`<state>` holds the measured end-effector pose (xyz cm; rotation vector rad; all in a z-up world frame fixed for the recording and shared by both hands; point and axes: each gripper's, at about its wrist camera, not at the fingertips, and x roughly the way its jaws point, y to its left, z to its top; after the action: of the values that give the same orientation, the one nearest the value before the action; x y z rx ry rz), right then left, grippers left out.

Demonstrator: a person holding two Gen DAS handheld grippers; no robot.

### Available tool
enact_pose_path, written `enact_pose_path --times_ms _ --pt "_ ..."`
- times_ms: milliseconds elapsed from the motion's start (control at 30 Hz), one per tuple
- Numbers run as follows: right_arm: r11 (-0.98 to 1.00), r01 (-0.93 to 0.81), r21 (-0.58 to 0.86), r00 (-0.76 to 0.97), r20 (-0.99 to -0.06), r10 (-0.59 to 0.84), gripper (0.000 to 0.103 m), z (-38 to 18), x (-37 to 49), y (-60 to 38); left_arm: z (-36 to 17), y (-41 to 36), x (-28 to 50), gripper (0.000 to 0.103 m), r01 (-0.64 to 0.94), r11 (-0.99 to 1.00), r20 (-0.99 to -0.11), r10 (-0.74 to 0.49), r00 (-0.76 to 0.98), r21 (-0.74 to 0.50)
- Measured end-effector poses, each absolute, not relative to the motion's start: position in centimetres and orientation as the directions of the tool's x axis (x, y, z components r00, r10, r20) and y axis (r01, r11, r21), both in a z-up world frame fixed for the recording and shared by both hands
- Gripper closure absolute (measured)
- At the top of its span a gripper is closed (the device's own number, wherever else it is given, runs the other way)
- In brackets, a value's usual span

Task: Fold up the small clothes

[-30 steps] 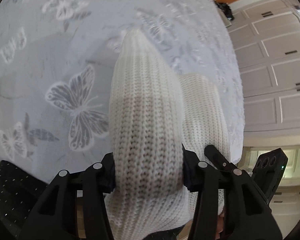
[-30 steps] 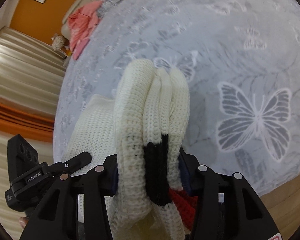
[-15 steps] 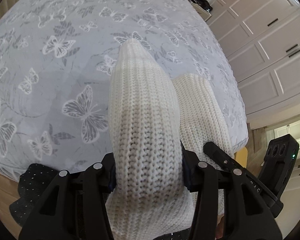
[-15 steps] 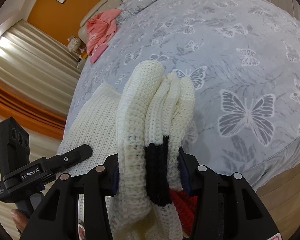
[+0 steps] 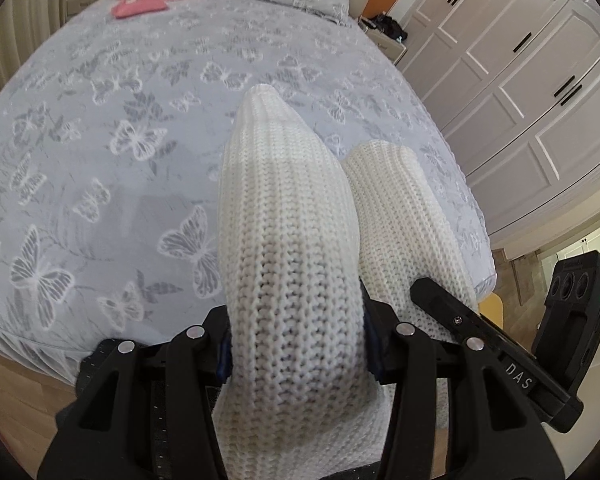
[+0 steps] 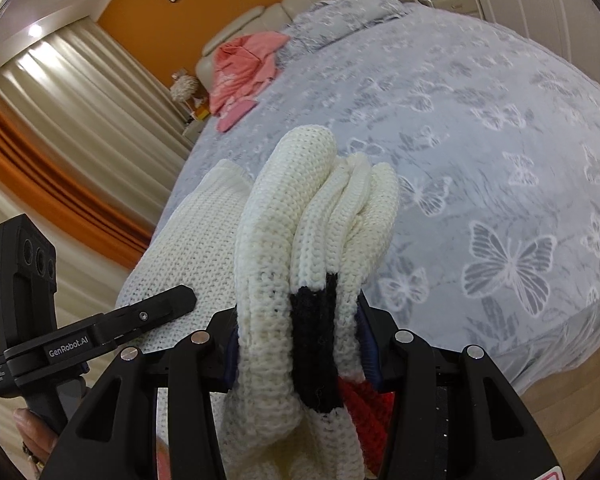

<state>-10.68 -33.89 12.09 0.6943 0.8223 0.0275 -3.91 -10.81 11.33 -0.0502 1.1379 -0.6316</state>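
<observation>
A cream knit sweater (image 5: 288, 240) is held up between both grippers above the near edge of a bed. My left gripper (image 5: 294, 344) is shut on a thick fold of it. My right gripper (image 6: 300, 344) is shut on another bunched part (image 6: 312, 220) with a black patch (image 6: 314, 340) and red knit (image 6: 364, 404) below. The rest of the sweater hangs between them (image 6: 196, 240). The other gripper shows at each view's side: the right one (image 5: 500, 360), the left one (image 6: 100, 332).
The bed has a grey butterfly-print cover (image 5: 120, 160). Pink clothes (image 6: 244, 68) lie at its head by the pillows. White wardrobe doors (image 5: 520, 80) stand to the right, curtains (image 6: 60, 140) to the left. Wooden floor (image 6: 580, 400) lies below the bed's edge.
Both grippers have risen and tilted up with the sweater; far more of the bed, its pillows and the pink clothes now show. Both grips are unchanged.
</observation>
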Motion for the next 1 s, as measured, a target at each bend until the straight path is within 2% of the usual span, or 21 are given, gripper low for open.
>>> enact_pose_path --times_ms 467,1000 --pt "0.823 0.139 0.55 0.758 -0.594 0.269 0.057 17.5 -9.0 -30.6 17.2 -7.6 -3.5 0.056 0.456 0.83 -0.766 -0.511 0.391 -0.321" --pt "0.855 0.047 0.516 0.788 -0.545 0.286 0.057 21.6 -4.8 -26.3 20.7 -3.4 -1.1 0.056 0.441 0.85 -0.709 -0.499 0.499 -0.288"
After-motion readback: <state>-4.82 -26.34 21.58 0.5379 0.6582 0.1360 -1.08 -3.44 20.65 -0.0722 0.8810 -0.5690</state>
